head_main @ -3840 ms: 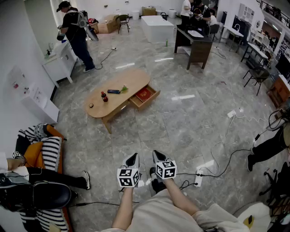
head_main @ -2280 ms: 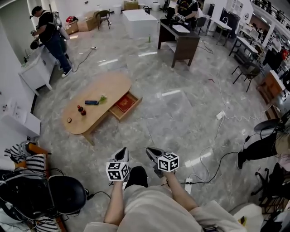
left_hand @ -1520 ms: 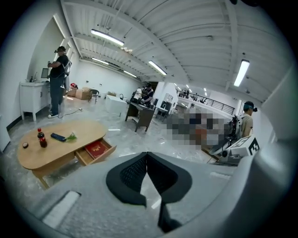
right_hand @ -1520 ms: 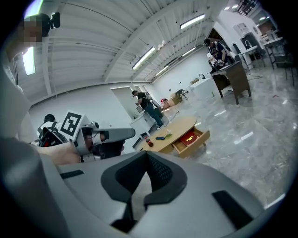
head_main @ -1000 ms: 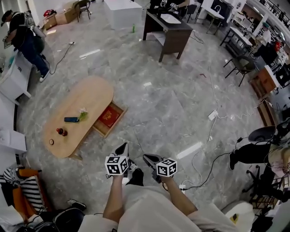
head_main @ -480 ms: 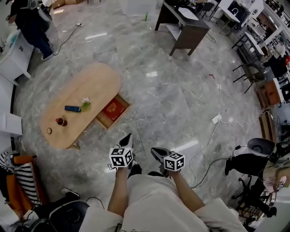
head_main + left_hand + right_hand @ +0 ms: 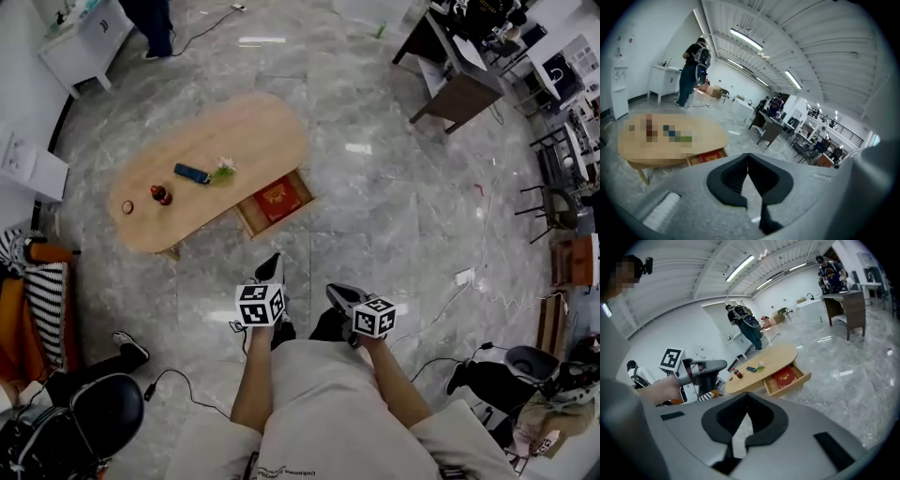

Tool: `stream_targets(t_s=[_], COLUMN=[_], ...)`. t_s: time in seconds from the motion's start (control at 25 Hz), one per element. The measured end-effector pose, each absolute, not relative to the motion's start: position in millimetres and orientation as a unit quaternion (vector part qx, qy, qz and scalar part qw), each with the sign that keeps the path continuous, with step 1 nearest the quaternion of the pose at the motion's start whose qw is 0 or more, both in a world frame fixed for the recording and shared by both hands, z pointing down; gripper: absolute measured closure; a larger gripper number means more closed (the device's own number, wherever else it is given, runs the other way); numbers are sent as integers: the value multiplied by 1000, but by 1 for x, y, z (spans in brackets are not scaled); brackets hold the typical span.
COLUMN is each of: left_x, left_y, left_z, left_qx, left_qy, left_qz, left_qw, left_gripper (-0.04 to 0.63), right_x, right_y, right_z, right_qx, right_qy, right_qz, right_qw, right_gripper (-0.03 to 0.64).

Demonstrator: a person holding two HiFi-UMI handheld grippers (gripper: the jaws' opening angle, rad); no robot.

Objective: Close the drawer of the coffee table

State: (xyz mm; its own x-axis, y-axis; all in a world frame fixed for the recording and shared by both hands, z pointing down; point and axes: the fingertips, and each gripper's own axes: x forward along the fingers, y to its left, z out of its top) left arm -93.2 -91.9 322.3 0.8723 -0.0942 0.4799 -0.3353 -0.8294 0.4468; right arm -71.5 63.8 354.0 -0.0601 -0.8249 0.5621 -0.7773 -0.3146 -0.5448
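Note:
The oval wooden coffee table (image 7: 239, 131) stands on the marble floor ahead of me and to the left. Its drawer (image 7: 251, 214) is pulled out toward me, with a red book (image 7: 277, 198) inside. Both grippers hang in the air short of the drawer, well apart from it. My left gripper (image 7: 272, 265) is shut and empty, and my right gripper (image 7: 334, 292) is shut and empty beside it. The right gripper view shows the table (image 7: 776, 357), the open drawer (image 7: 800, 379) and the left gripper (image 7: 723, 364). The left gripper view shows the table (image 7: 701, 147) and the drawer (image 7: 707, 157).
A small red bottle (image 7: 161, 195), a dark remote (image 7: 192, 173) and a flower (image 7: 223, 167) lie on the tabletop. A dark desk (image 7: 459, 89) stands far right, a white cabinet (image 7: 80, 42) far left. A person sits at lower left (image 7: 94, 361). A power strip (image 7: 464, 277) and cables lie to the right.
I have walked closer to the coffee table, which now lies nearer in the head view. The drawer stays pulled out. Both grippers remain shut and level in front of me.

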Motion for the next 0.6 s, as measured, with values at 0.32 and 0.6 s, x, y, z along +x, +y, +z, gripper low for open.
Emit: stream_targets(t_s=[0.32, 0.6], left_x=[-131, -131], left_y=[-141, -146], left_z=[325, 330], left_qx=[917, 910], left_qy=[-184, -217], left_qz=[188, 170], left_qw=[300, 309], left_gripper=[586, 586], right_x=[-87, -93], right_y=[8, 12], right_z=[348, 350], right_qx=[-639, -616], right_qy=[643, 670], right_qz=[-421, -402], right_qw=[-29, -94], right_gripper=[601, 601])
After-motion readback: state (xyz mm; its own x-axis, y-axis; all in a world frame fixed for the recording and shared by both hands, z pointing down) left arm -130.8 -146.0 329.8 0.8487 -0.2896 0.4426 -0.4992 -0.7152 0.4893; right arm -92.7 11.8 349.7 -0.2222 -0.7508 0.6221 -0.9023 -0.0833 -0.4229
